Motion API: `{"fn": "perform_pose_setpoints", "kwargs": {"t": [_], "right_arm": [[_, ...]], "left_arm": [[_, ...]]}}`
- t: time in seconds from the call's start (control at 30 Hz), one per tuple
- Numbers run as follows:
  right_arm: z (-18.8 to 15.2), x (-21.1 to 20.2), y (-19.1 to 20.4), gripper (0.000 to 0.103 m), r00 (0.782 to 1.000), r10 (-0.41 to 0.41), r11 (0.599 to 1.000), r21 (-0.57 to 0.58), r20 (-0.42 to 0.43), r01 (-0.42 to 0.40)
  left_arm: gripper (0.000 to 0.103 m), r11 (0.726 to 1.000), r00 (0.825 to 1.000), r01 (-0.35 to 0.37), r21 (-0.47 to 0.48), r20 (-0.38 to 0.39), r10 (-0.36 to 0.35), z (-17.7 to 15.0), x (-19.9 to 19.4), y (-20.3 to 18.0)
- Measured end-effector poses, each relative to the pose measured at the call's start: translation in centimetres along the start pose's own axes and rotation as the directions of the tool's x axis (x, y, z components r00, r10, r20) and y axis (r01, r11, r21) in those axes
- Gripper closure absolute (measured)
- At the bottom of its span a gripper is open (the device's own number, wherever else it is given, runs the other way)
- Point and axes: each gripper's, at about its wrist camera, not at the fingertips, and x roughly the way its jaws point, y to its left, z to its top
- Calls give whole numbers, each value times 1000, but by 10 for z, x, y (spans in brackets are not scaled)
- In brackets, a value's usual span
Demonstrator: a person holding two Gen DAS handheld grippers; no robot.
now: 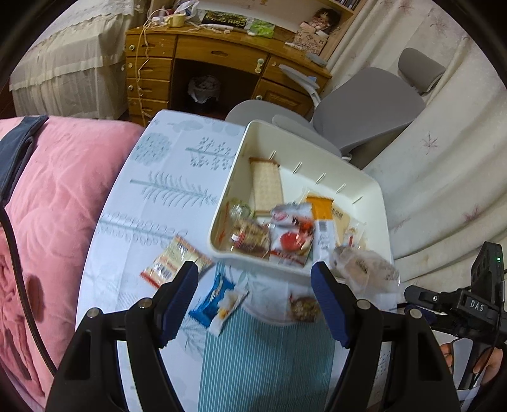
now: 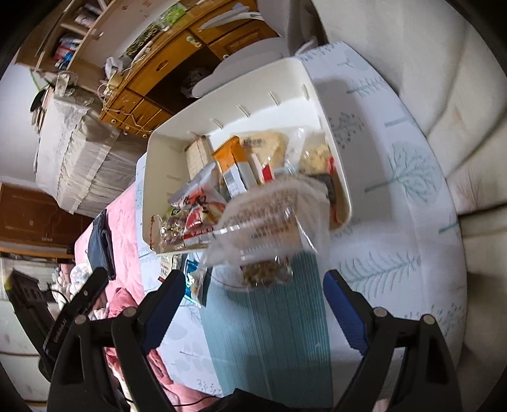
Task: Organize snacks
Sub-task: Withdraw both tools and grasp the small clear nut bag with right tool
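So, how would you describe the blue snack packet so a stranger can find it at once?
Start from the white plastic bin on the tree-patterned tablecloth. Just in front of its near wall, outside it, lies the blue and white foil snack packet, at the edge of the teal striped panel. It is the only blue wrapper on the table.

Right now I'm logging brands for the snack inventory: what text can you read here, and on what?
"DAS": on the right gripper's body.
Snack wrappers in the bin: print blurred, unreadable.
Clear packet: lettering smeared, unreadable.
Dark box on the desk: too small to read.
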Motion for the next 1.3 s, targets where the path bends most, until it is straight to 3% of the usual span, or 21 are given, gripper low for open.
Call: {"fn": "perform_pose_setpoints", "kwargs": {"t": [0.33,0.53,0.93,1.2,1.3], "right_arm": [[-27,20,-23,14,998,42,987,160,-54,-33],[-41,37,-36,14,996,66,952,302,-57,-46],[-64,66,-52,14,997,71,822,565,27,-74],[-80,85,-52,14,992,17,716,691,128,-102],[-82,93,-50,15,989,-7,693,714,147,-101]], "left_arm": [[31,1000,996,-30,3,-80,30,-40,8,10],[31,1000,993,-8,21,-118,10,-53,20,19],[31,996,981,12,93,-193,7,-56,60,34],[31,983,974,25,181,-227,17,-53,98,30],[31,977,968,25,211,-248,29,-54,112,31]]}}
